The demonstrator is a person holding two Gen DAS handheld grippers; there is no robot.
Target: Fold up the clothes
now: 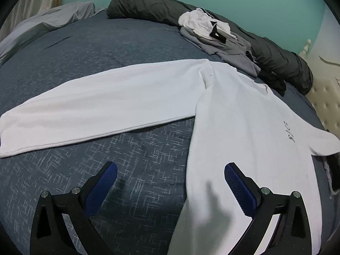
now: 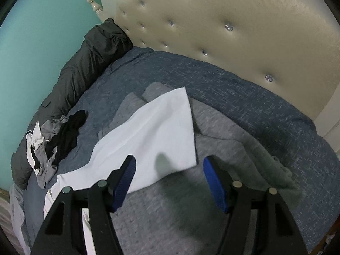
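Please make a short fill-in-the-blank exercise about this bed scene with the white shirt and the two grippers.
1. The white long-sleeved shirt lies spread on a dark ____ bedspread.
2. The left gripper is ____ and holds nothing.
3. In the right wrist view, one white sleeve end lies on a folded ____ garment.
4. The right gripper has ____ finger pads.

Missing words: blue; open; grey; blue
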